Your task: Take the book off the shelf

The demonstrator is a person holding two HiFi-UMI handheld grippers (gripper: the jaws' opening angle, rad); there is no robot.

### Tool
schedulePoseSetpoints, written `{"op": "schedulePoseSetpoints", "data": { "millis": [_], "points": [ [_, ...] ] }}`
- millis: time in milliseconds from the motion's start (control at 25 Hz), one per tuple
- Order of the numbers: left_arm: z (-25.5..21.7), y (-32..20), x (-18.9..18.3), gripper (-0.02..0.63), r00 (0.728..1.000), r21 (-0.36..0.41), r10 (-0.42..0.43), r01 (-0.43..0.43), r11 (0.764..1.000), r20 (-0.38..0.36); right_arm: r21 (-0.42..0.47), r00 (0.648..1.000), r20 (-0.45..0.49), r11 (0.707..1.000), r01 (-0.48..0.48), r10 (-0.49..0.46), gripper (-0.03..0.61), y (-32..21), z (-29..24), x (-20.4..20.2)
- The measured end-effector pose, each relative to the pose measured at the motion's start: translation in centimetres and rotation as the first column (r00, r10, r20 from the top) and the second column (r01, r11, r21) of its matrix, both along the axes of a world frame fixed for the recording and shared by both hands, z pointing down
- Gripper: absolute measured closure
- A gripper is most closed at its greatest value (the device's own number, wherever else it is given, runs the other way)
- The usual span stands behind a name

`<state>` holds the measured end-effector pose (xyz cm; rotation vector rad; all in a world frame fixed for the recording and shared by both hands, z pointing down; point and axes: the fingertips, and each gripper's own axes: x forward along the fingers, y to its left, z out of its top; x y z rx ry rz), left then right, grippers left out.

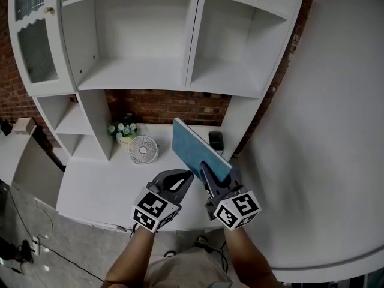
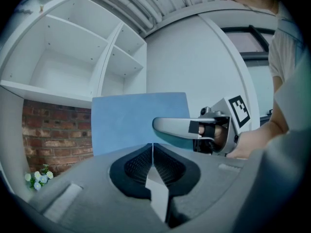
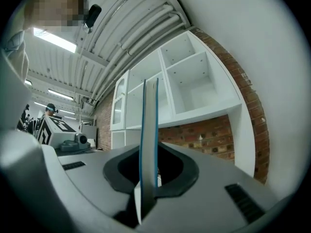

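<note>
The right gripper (image 1: pixel 207 170) is clamping the book (image 1: pixel 195 149) by its lower edge, its two jaws pressing on the blue covers from either side. In the right gripper view the book (image 3: pixel 148 130) is standing edge-on between that gripper's jaws (image 3: pixel 148 178), white pages showing between thin blue cover lines. The book is hanging in the air above the white desk (image 1: pixel 102 188), out in front of the shelf (image 1: pixel 138 77) and clear of its compartments, tilting so that its upper corner is leaning toward the brick wall (image 1: pixel 174 107). The left gripper (image 1: pixel 187 176) is hovering just beside the right one, at the book's left face, with its jaws pressed together on nothing; in the left gripper view the closed jaws (image 2: pixel 152 152) are pointing at the broad blue cover (image 2: pixel 138 123), and one jaw of the right gripper (image 2: pixel 163 125) is lying flat across that cover. On the desk beyond the book, a small round fan (image 1: pixel 143 149) is sitting near a bunch of flowers (image 1: pixel 123 129), and a dark object (image 1: pixel 216 140) that I cannot identify is resting just behind the book, toward the shelf's right upright.
</note>
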<state>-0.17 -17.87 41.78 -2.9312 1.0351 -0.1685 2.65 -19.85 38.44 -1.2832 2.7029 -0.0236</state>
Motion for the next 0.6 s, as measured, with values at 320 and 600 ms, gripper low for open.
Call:
{"op": "schedulePoseSetpoints", "data": {
  "millis": [320,600],
  "points": [
    [1.5,0.1,-1.9,0.603,0.999,-0.036,-0.038,0.038,0.999,-0.002,-0.004,0.998,-0.018,0.998,0.058,-0.058,0.526,0.7,2.7,-2.1],
    [1.5,0.5,-2.7,0.603,0.999,-0.045,-0.048,0.048,0.998,-0.013,-0.02,0.998,-0.02,0.998,0.062,-0.062,0.526,1.4,3.8,-2.9]
  ]
}}
